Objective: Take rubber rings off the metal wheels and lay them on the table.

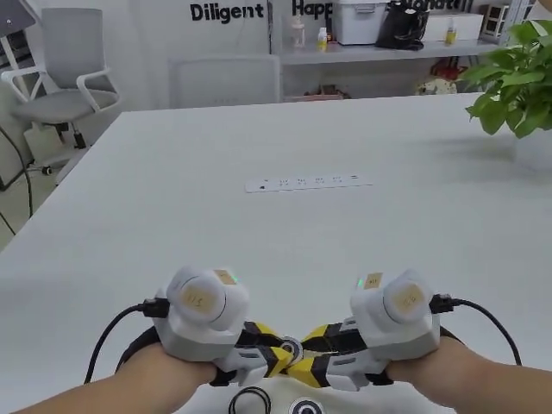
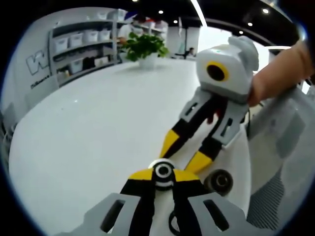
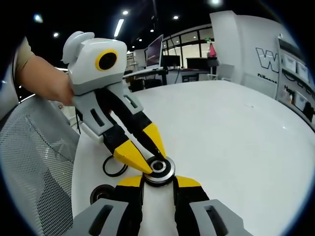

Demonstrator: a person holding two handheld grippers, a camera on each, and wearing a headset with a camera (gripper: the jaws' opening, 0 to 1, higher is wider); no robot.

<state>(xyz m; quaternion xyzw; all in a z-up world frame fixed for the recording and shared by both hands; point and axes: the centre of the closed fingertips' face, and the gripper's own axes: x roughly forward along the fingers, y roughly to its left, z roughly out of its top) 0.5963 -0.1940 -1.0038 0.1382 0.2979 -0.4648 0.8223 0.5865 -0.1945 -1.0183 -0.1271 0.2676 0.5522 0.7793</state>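
I have one wheel [image 3: 160, 169] clamped by left gripper [image 3: 146, 162] and right gripper [image 2: 184, 153] alike — a ring [image 3: 114, 167] (black) lies beside.

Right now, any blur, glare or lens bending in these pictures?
Head view: even light, sharp, no glare on the flat white table. Left gripper view: soft overall, fisheye bows the table's edge. Right gripper view: sharper; the round silver metal wheel is crisp, ceiling lamps show as bright dots.
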